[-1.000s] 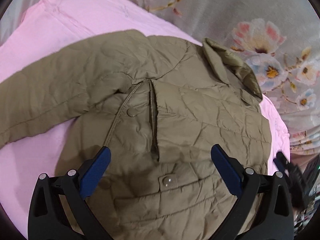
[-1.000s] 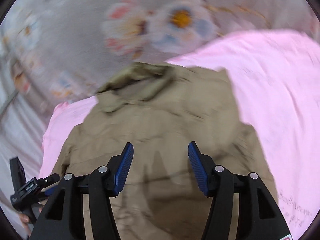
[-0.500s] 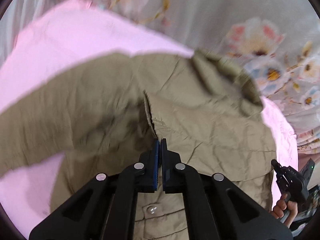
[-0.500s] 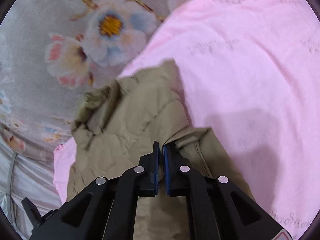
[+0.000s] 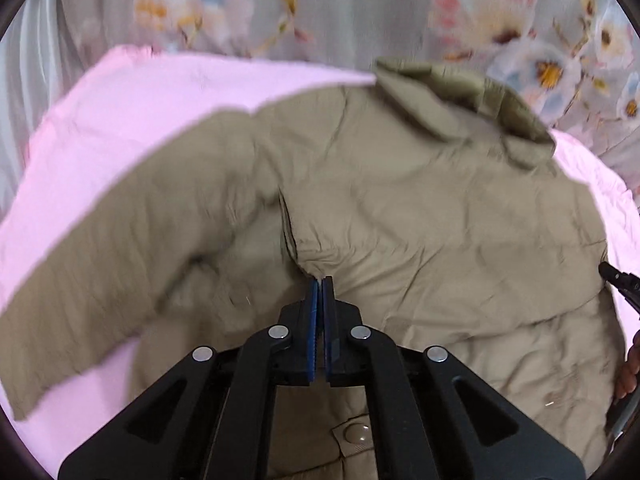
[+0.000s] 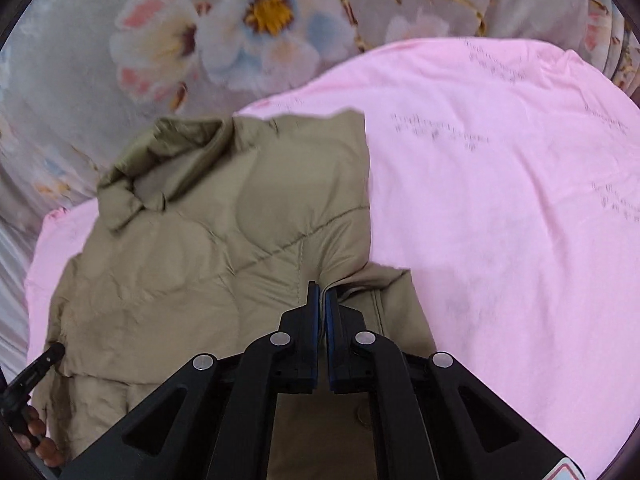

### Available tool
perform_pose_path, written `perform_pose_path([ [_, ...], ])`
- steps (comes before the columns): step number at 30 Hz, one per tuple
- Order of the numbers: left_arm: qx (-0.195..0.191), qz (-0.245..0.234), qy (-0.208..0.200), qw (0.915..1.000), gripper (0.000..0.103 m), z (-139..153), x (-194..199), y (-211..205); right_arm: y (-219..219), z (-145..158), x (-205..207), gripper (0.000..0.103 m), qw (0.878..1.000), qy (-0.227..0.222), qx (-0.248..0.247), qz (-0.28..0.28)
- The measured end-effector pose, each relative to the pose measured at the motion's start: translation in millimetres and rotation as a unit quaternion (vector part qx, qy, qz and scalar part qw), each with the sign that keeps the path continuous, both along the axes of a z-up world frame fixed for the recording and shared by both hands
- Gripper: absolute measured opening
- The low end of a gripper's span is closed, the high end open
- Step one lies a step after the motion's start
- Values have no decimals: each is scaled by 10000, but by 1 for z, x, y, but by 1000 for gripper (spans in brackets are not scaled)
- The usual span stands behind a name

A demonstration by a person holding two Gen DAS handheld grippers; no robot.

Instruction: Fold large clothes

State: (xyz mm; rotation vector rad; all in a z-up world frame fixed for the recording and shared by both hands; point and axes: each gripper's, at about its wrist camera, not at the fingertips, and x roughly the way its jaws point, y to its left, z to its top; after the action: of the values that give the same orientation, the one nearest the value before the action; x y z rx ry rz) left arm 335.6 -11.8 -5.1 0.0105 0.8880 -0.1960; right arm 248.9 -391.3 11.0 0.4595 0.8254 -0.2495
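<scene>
An olive quilted jacket (image 5: pixel 420 208) lies spread on a pink sheet (image 5: pixel 132 112), collar (image 5: pixel 452 92) at the far side and one sleeve (image 5: pixel 100 264) stretched out to the left. My left gripper (image 5: pixel 320 280) is shut on the jacket's front edge near the middle. In the right wrist view the jacket (image 6: pixel 192 248) fills the left half, and my right gripper (image 6: pixel 322 290) is shut on a fold of fabric at its right edge. The sleeve on that side is hidden.
The pink sheet (image 6: pixel 500 220) extends to the right of the jacket. A grey floral bedspread (image 6: pixel 224 40) lies beyond it. The other gripper's handle and the hand holding it show at the edges (image 5: pixel 624 292) (image 6: pixel 28 376).
Both grippers went from open above the jacket to shut on its fabric. Since then the jacket's right side has been drawn inward and both views have shifted slightly.
</scene>
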Motion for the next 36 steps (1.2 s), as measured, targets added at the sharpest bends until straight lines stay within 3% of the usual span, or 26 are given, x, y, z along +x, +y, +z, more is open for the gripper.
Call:
perform_pose_path([
  [4, -43, 18, -26, 10000, 4, -10, -1, 3, 2, -5, 1, 7, 9998, 149, -90, 52],
  [6, -56, 4, -76, 10000, 7, -6, -1, 7, 3, -1, -2, 13, 9994, 264, -217, 33],
  [9, 222, 60, -213, 9995, 34, 5, -15, 13, 14, 17, -19, 20, 9978, 275, -586, -151],
  [12, 251, 68, -475, 9985, 41, 34, -24, 12, 38, 48, -30, 20, 9954, -179, -942, 56],
  [16, -226, -42, -624, 9978, 52, 69, -24, -14, 93, 67, -8, 20, 9912, -347, -920, 881],
  [19, -43, -392, -449, 9982, 52, 56, -15, -56, 130, 51, 19, 20, 9871, -72, -801, 1383],
  [24, 293, -408, -310, 9983, 53, 9, -10, -74, 148, -1, 42, 20, 9854, 410, -779, 1456],
  [29, -15, -386, -365, 9986, 57, -6, -12, -65, 144, -17, 35, 19, 9873, 197, -723, 1402],
  [36, 241, -360, -367, 9984, 59, -11, -12, -74, 152, -21, 31, 19, 9860, 151, -981, 1343],
])
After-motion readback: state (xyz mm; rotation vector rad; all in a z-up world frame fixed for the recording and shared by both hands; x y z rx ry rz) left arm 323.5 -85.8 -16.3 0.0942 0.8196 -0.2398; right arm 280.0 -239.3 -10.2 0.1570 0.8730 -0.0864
